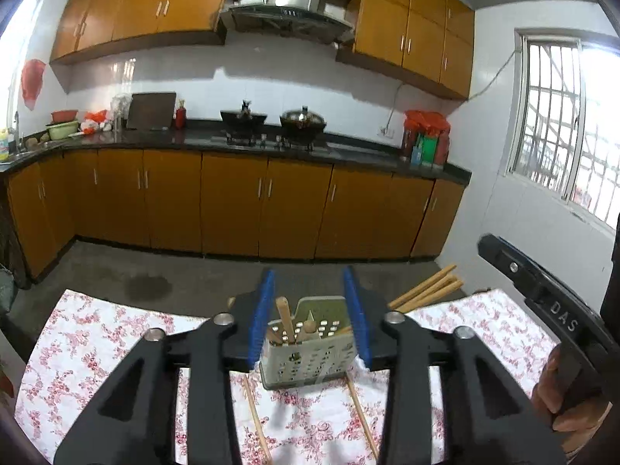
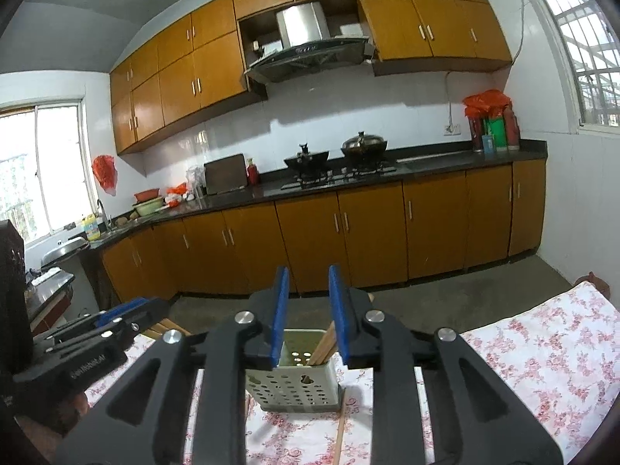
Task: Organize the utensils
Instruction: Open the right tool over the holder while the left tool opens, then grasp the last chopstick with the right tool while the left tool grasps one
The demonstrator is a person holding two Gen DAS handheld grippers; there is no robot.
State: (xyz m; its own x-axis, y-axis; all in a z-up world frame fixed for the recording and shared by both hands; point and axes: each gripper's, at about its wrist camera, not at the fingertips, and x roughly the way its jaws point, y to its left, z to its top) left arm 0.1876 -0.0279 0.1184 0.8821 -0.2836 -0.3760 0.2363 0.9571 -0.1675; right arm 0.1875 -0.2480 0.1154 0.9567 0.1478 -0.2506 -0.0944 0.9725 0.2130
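A pale perforated utensil holder [image 1: 308, 360] stands on the floral tablecloth [image 1: 97, 348] with wooden chopsticks [image 1: 286, 319] standing in it. My left gripper [image 1: 310, 317] is open and empty, its blue pads [image 1: 259, 321] either side of the holder from above. Two loose chopsticks [image 1: 255, 418] lie on the cloth below it. In the right wrist view the holder [image 2: 298, 383] sits under my right gripper [image 2: 308, 314], which is open and empty, with chopsticks [image 2: 323, 343] leaning inside. One chopstick [image 2: 340, 438] lies on the cloth.
A bundle of chopsticks [image 1: 426, 288] pokes out behind the left gripper's right finger. The right gripper's body [image 1: 542, 294] shows at right; the left gripper [image 2: 93, 333] shows at left. The table edge [image 1: 155, 302] drops to a grey floor. Kitchen cabinets [image 1: 232, 201] stand beyond.
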